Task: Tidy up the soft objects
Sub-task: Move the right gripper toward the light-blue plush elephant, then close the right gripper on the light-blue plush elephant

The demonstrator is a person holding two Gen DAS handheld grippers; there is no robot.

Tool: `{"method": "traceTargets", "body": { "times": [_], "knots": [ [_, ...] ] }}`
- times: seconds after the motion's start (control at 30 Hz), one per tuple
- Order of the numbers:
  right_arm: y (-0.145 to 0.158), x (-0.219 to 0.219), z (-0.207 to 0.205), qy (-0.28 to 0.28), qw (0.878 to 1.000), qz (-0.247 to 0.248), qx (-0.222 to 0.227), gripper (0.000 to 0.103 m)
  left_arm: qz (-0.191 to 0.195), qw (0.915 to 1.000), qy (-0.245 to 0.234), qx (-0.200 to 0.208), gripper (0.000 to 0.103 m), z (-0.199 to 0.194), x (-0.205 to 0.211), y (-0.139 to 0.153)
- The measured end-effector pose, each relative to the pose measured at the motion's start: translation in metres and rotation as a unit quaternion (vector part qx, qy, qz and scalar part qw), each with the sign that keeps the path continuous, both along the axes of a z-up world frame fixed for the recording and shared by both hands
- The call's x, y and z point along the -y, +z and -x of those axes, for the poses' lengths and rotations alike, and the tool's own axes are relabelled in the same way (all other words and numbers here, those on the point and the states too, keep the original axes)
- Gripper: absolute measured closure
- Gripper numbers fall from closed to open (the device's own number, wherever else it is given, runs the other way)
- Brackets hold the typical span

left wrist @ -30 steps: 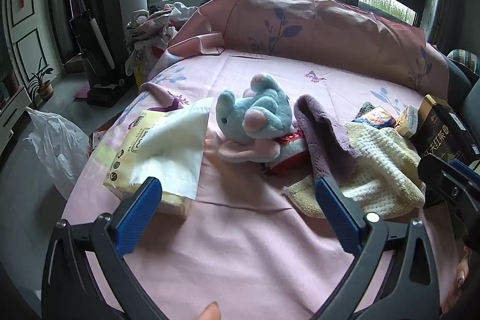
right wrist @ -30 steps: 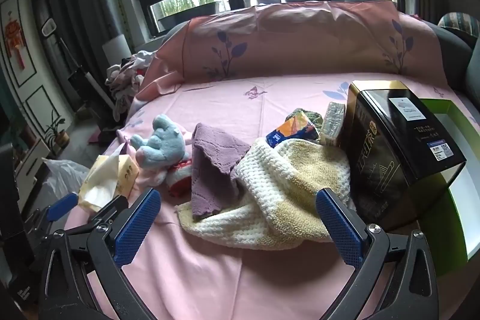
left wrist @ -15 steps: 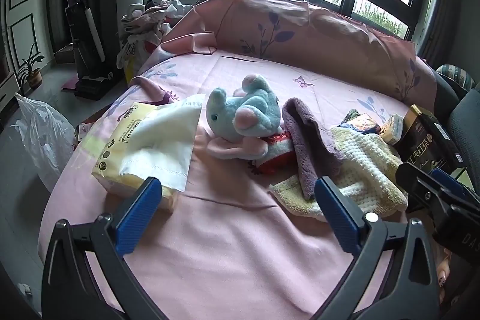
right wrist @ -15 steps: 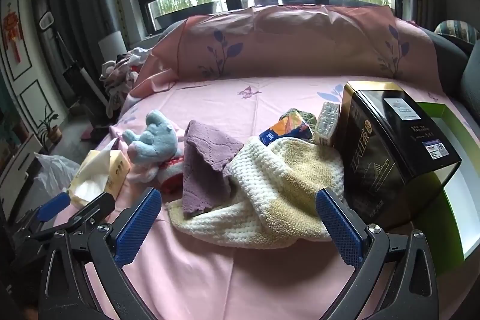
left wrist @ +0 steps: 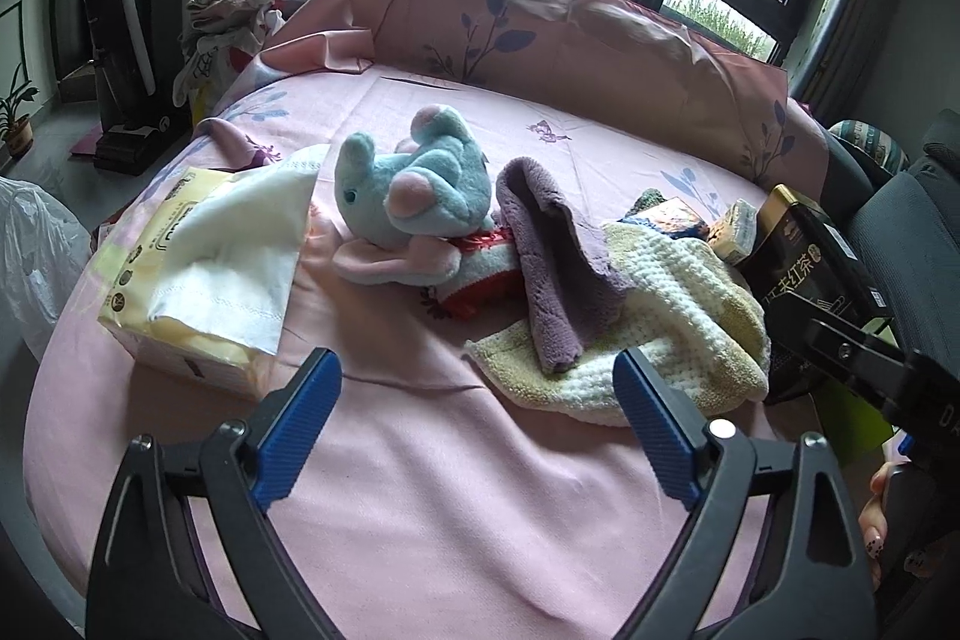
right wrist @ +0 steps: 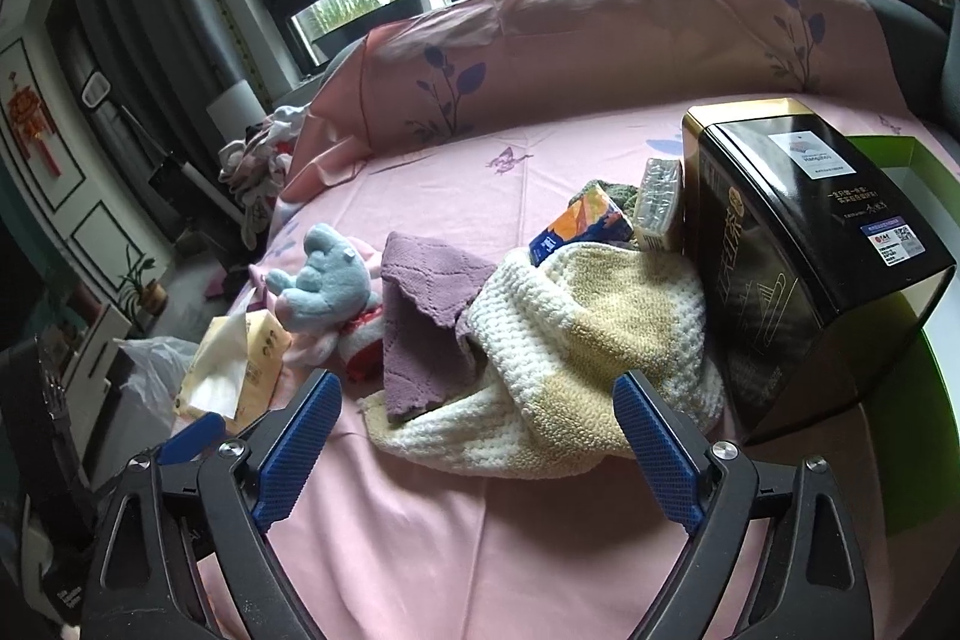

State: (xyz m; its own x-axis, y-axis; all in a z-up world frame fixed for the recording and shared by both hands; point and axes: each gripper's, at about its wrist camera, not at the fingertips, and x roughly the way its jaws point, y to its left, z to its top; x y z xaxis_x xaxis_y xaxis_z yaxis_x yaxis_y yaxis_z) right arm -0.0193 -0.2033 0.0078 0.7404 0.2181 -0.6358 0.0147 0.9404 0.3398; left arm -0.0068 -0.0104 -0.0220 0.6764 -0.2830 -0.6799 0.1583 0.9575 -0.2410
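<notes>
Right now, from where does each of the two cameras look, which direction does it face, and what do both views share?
Left wrist: sits on the left gripper, facing down across the pink bedsheet at the blue plush elephant; open blue fingers and a hand show.
Right wrist: sits on the right gripper, facing the cream knitted blanket and black tea tin; its jaws, just closing slightly, hold nothing.
Shared: elephant, purple towel, blanket, tissue pack, tin.
</notes>
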Motion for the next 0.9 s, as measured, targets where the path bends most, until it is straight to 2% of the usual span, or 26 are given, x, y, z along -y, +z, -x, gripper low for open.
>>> {"method": "traceTargets", "body": {
  "times": [0.07,0.17,0.3,0.43,0.5,0.57,0.7,0.9],
  "knots": [
    [-0.002,0.001,-0.001,-0.005,1.000,0.004,-0.006,0.016,0.005,1.0000,-0.002,-0.004,0.015,-0.001,0.000,-0.002],
    [-0.005,0.003,-0.005,0.002,1.000,-0.010,-0.016,0.024,0.021,0.9996,0.010,-0.015,0.025,-0.005,-0.009,-0.003],
    [0.001,-0.009,-0.013,0.044,0.999,-0.024,-0.012,0.025,0.061,0.9975,0.022,-0.029,0.033,-0.017,-0.022,-0.004],
    [0.011,-0.029,-0.035,0.086,0.995,-0.051,-0.016,0.025,0.056,0.9973,0.041,-0.024,0.038,-0.032,-0.025,0.001],
    [0.018,-0.042,-0.054,0.098,0.994,-0.053,-0.019,0.025,0.053,0.9972,0.050,-0.015,0.047,-0.041,-0.027,0.004],
    [0.022,-0.054,-0.077,0.099,0.994,-0.046,-0.028,0.025,0.059,0.9963,0.060,-0.014,0.048,-0.049,-0.029,0.005],
    [0.020,-0.077,-0.122,0.142,0.985,-0.080,-0.061,0.025,0.082,0.9935,0.072,-0.033,0.048,-0.066,-0.042,-0.003],
    [0.018,-0.111,-0.163,0.169,0.983,-0.032,-0.058,0.025,0.102,0.9900,0.084,-0.049,0.048,-0.085,-0.049,-0.009]
  ]
}}
